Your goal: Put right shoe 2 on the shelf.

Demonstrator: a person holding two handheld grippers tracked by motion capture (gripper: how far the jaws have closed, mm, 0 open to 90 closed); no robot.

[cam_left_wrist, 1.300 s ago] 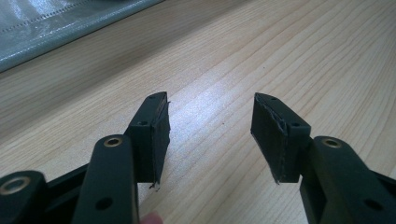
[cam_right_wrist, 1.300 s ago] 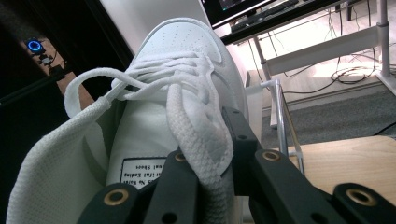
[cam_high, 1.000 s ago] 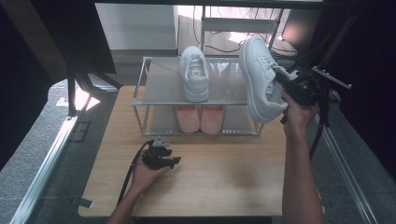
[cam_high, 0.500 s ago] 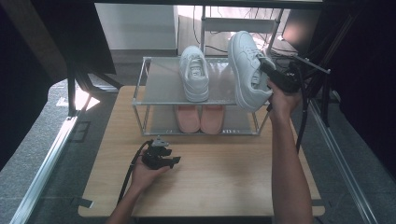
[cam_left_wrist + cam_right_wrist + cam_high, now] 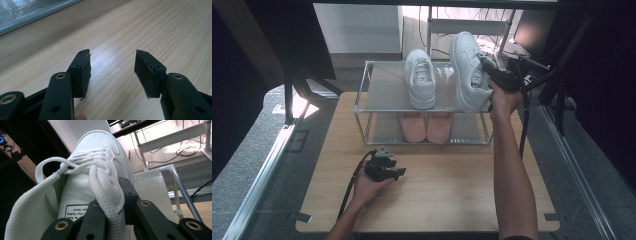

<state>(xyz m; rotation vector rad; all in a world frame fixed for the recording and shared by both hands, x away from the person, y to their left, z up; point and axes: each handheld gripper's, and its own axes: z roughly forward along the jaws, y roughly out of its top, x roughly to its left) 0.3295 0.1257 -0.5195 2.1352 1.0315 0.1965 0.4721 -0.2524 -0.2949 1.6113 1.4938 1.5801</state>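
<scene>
One counter point(image 5: 452, 185) carries a glass-shelved rack point(image 5: 382, 95). Top shelf: white sneaker point(image 5: 420, 79); beside it a second white sneaker point(image 5: 467, 70), tilted, heel on the shelf edge, pinched at its collar by right tongs point(image 5: 488, 69). Pink shoes point(image 5: 426, 126) below. Left tongs point(image 5: 398, 172) spread, empty, on the counter.

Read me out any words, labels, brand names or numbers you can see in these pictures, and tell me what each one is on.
Label on the tongue of the white shoe clamped in the right gripper: black print in a box, its top line perhaps "...ial Shoes", too small and partly covered to read with confidence.
Small print on the front rail of the shoe rack: too blurred to read.
Nothing else legible.
</scene>
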